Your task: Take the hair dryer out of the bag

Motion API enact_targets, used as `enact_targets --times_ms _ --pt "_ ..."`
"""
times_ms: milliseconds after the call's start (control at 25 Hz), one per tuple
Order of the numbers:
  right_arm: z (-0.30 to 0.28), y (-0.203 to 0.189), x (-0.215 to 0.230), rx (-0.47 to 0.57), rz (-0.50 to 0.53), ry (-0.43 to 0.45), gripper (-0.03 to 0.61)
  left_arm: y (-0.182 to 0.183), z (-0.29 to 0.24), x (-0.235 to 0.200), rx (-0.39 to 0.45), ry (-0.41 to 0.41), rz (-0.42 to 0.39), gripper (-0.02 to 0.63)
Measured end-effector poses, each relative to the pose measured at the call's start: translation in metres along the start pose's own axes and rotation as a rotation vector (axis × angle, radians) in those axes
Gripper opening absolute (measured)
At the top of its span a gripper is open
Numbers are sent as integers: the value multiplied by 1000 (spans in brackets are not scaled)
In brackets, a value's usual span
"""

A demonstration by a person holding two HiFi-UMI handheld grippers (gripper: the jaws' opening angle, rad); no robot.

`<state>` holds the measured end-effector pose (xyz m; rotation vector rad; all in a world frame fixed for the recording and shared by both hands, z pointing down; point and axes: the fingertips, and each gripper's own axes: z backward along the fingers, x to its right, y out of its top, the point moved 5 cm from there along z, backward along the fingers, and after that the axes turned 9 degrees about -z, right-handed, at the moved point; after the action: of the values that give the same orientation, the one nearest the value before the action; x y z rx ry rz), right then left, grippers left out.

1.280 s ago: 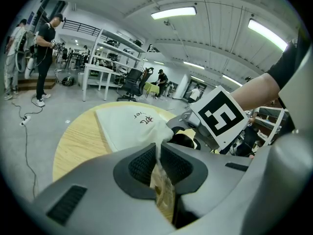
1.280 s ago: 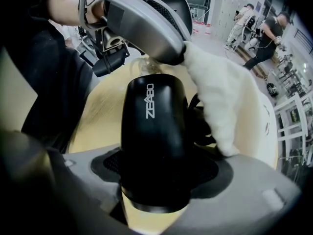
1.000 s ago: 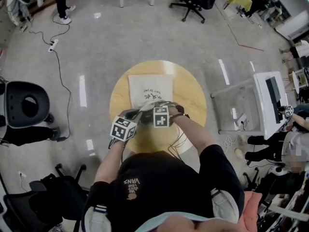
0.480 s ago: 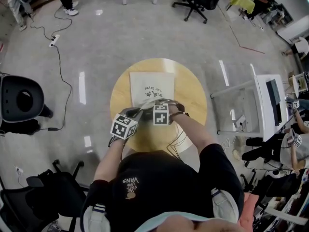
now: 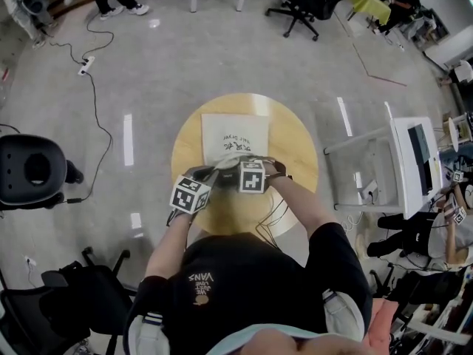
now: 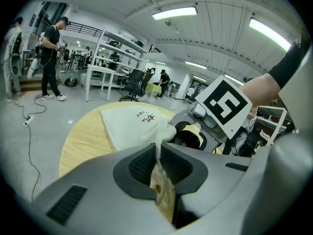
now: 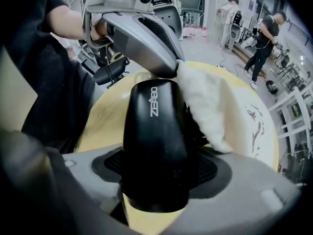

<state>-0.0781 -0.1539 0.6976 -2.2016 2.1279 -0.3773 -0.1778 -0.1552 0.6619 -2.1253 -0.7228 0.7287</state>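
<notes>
Currently, the extraction is under way but not complete. The white cloth bag point(image 5: 235, 133) lies flat on the round wooden table point(image 5: 295, 143), printed face up, with its mouth end toward the person. The left gripper point(image 6: 157, 161) has its jaws nearly together on a fold of the bag's fabric at the mouth. The cloth runs up from between the pads, and that edge is lifted off the tabletop. The right gripper point(image 7: 156, 177) clamps the black hair dryer point(image 7: 155, 131) across its body, with both pads pressed against the casing. The lettered face of the casing is turned toward the camera.

Position of the hair dryer: at the mouth of the bag, near the table edge closest to the person. In the right gripper view most of the gripped section is exposed, while the far end passes under the raised white fabric. Whether that end is inside the bag or only covered by the flap cannot be determined.

Completed, as judged from this arrangement: bag mouth secured, hair dryer gripped, part of it uncovered.

Outstanding: draw the hair dryer fully clear of the fabric while the left gripper anchors the bag, then set it down apart from the bag. The power cord is not identifiable in any view; it may catch in the mouth during withdrawal.
</notes>
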Motion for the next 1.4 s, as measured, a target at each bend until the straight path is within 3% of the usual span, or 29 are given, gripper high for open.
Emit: enact_targets --times_ms 720,1400 --pt "27 -2 -39 119 -80 74 350 2 4 -1 -8 11 -28 44" --pt "35 -21 -80 143 -98 110 351 16 -11 -12 -17 50 -68 43"
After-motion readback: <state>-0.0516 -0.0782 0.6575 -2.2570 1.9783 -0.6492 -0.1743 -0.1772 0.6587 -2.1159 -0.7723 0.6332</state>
